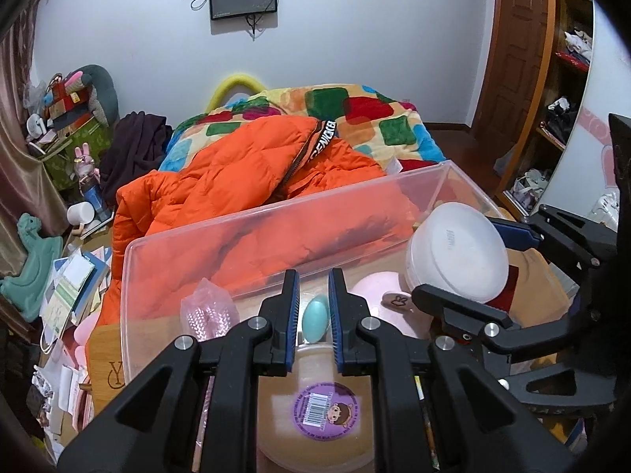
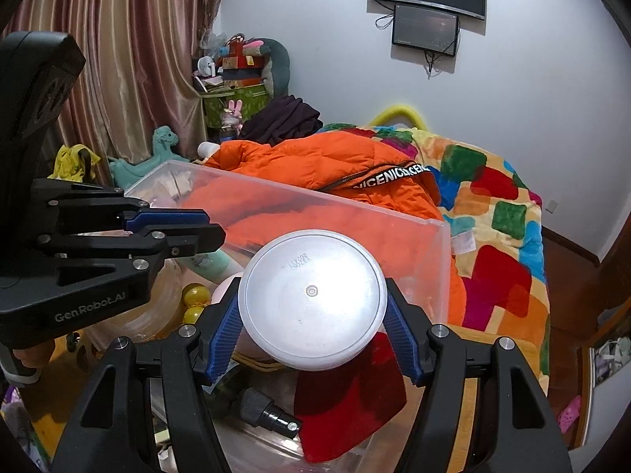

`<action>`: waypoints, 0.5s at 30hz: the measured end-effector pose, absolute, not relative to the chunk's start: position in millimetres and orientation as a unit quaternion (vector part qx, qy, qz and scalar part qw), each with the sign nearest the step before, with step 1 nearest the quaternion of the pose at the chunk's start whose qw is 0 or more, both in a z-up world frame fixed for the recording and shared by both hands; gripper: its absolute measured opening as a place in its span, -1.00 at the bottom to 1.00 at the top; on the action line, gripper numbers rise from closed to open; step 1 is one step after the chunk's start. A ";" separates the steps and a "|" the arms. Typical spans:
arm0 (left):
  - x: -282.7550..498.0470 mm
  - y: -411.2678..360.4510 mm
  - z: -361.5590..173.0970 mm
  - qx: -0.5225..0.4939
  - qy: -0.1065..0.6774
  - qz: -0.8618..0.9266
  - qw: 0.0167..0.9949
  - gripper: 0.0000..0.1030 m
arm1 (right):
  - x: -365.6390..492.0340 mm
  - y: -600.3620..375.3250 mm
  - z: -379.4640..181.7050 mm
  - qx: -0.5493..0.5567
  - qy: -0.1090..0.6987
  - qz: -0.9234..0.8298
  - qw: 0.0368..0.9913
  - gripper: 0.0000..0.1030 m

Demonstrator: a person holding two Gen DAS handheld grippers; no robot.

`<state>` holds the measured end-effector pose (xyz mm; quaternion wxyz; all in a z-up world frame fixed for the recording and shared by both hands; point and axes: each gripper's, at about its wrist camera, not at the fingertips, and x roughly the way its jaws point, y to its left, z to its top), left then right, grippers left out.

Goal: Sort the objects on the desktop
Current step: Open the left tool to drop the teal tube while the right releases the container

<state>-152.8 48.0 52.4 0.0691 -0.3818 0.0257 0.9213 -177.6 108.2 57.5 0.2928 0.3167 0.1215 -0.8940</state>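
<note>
Clear bin [image 1: 252,232] holds a teal egg [image 1: 315,314] — left fingers [image 1: 292,307] together, right fingers [image 2: 226,335] clamp a white tub [image 2: 311,299].

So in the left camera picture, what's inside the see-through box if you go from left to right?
Pink brush in its wrapper → teal egg-shaped thing → pink heart-shaped thing → white tub, held by the right gripper.

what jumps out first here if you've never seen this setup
The right gripper grips a round white plastic tub over the clear plastic bin, filling the middle of the right wrist view. Behind the bin, a bright orange puffer jacket sprawls across a bed with a multicoloured blanket. The left gripper hangs nearly closed over the bin.
</note>
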 end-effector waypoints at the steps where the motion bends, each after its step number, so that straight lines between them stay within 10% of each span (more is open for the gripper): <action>1: -152.8 47.6 51.9 -0.383 0.026 0.921 0.067 -0.70 | -177.4 108.3 57.3 0.317 0.122 -0.894 0.292 0.22; 6: -149.3 48.5 53.9 -0.376 0.033 0.924 0.060 -0.20 | -174.7 104.2 55.1 0.319 0.137 -0.891 0.293 0.23; 15: -143.9 47.9 62.6 -0.360 0.039 0.931 0.049 0.06 | -168.7 106.2 61.6 0.305 0.137 -0.898 0.286 0.23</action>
